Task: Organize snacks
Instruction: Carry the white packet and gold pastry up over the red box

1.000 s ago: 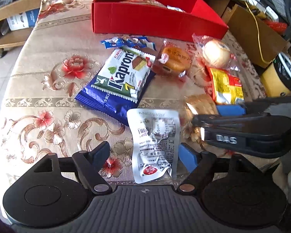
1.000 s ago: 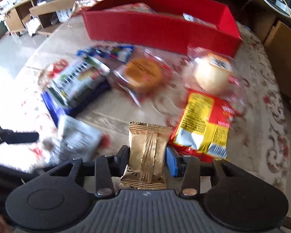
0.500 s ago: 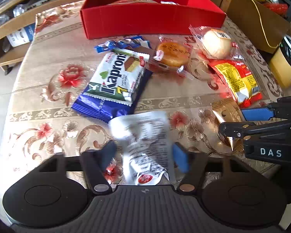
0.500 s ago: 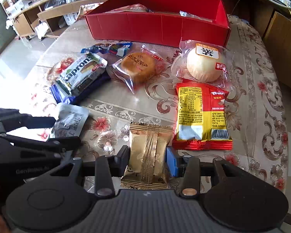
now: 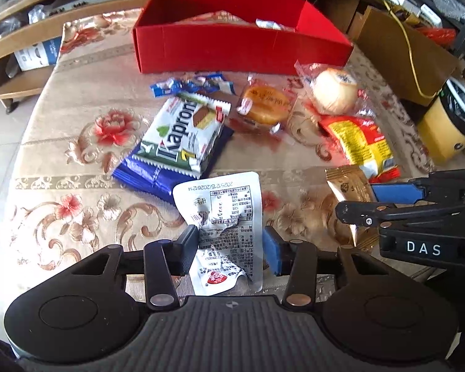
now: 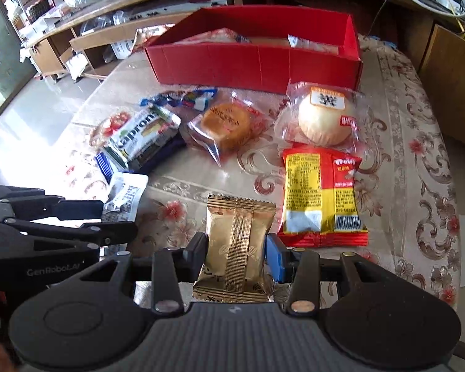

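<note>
My left gripper (image 5: pixel 231 248) is shut on a white printed snack packet (image 5: pixel 224 214), held above the near table edge; the packet also shows in the right wrist view (image 6: pixel 124 195). My right gripper (image 6: pixel 236 255) is shut on a gold foil packet (image 6: pixel 237 245), which also shows in the left wrist view (image 5: pixel 350 186). The red box (image 5: pixel 238 46) stands at the far side of the table with several snacks inside. A Kapron wafer pack (image 5: pixel 183 133), a round cake (image 5: pixel 265 105), a pale bun (image 5: pixel 334 90) and a red-yellow packet (image 5: pixel 362 142) lie on the cloth.
A floral tablecloth (image 5: pixel 62 142) covers the table. A blue pack (image 5: pixel 158 176) lies under the wafer pack, blue candy wrappers (image 5: pixel 192 83) behind it. A yellow bin (image 5: pixel 446 130) and cardboard box (image 5: pixel 400 52) stand off the right edge; shelves (image 5: pixel 12 71) are at far left.
Both grippers have lifted and drawn back with their packets. The left gripper closed on the white packet and raised it off the cloth. The snacks on the table have not moved.
</note>
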{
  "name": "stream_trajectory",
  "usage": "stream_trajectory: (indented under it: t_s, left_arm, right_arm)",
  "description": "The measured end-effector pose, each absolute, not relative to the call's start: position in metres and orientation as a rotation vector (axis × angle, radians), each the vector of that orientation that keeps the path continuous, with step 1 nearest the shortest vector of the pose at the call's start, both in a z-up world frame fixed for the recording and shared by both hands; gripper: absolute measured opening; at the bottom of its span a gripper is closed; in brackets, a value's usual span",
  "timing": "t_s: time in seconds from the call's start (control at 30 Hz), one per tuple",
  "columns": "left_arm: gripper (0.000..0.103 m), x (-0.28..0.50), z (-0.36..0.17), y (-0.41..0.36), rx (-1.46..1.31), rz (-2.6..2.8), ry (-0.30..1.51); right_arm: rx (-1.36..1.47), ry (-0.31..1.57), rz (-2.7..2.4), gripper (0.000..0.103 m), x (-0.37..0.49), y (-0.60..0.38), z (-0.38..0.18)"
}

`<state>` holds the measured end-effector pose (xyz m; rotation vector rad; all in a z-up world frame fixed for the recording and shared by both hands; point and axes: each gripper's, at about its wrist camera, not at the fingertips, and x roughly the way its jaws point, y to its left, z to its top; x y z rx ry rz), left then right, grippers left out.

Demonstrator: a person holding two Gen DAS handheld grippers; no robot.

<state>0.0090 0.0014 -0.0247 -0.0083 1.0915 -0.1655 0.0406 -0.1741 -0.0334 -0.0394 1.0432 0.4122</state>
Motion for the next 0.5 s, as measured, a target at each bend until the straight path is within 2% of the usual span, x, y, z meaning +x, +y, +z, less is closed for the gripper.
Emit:
stream_trajectory:
  t_s: [0.5]
  left_arm:
    - [0.053, 0.013, -0.010, -0.004, -0.031, -0.196, 1.041]
  right_arm:
    - [0.004, 1.011, 0.412, 0.044, 0.042, -0.179, -0.023]
